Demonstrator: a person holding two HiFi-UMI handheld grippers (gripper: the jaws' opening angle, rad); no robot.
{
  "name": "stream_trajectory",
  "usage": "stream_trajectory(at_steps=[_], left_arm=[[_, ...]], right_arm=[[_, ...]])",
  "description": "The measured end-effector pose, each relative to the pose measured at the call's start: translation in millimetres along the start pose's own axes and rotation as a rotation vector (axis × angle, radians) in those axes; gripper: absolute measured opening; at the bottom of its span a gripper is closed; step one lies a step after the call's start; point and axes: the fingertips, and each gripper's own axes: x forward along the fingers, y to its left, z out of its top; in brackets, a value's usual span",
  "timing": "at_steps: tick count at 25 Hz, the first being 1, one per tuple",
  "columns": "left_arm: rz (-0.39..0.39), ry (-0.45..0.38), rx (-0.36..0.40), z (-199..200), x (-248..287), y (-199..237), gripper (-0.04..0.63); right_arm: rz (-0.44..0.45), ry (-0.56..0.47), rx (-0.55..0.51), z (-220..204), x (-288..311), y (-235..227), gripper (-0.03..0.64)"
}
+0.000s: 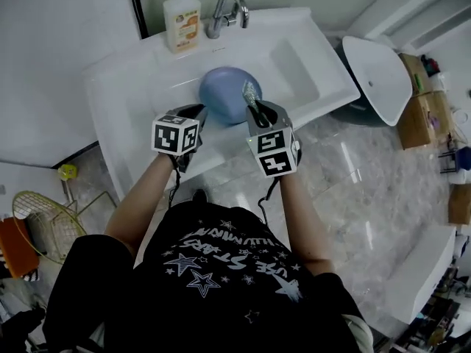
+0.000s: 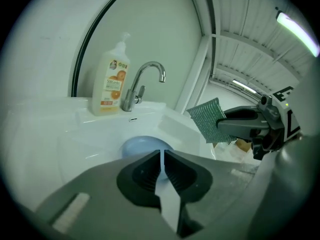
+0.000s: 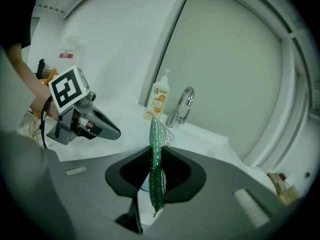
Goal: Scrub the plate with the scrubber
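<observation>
From the head view we look steeply down from above the person onto the whole sink [image 1: 294, 65]. The left gripper view rides close behind its own jaws, facing across the basin toward the faucet [image 2: 145, 81]. The right gripper view does likewise from just alongside. All three share the faucet and soap bottle [image 1: 182, 20]. The left gripper view also catches the right gripper [image 2: 220, 126], and the right gripper view the left gripper [image 3: 116, 132].

A white washbasin [image 1: 118, 94] fills twelve o'clock, tap [image 1: 224, 13] and soap bottle [image 1: 182, 22] behind; glossy pale floor [image 1: 368, 190] at four o'clock, perhaps marble; cardboard boxes [image 1: 419, 109] at three.
</observation>
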Motion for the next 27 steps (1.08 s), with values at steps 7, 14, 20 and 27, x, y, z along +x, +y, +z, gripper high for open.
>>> stream_trajectory(at_steps=[7,14,20,27], left_arm=[[-0.010,-0.003,0.048,-4,-24,-40,0.009],[-0.014,0.015,0.065,-41,-65,-87,0.008],[0.002,0.041,0.073,-91,-113,-126,0.008],[0.004,0.042,0.051,-144,-160,-160,0.008]], right_arm=[[-0.035,-0.031,0.086,-15,-64,0,0.092],[-0.038,-0.049,0.167,-55,-129,28,0.091],[-0.020,-0.065,0.204,-84,-186,74,0.091],[0.009,-0.069,0.192,-109,-238,120,0.091]])
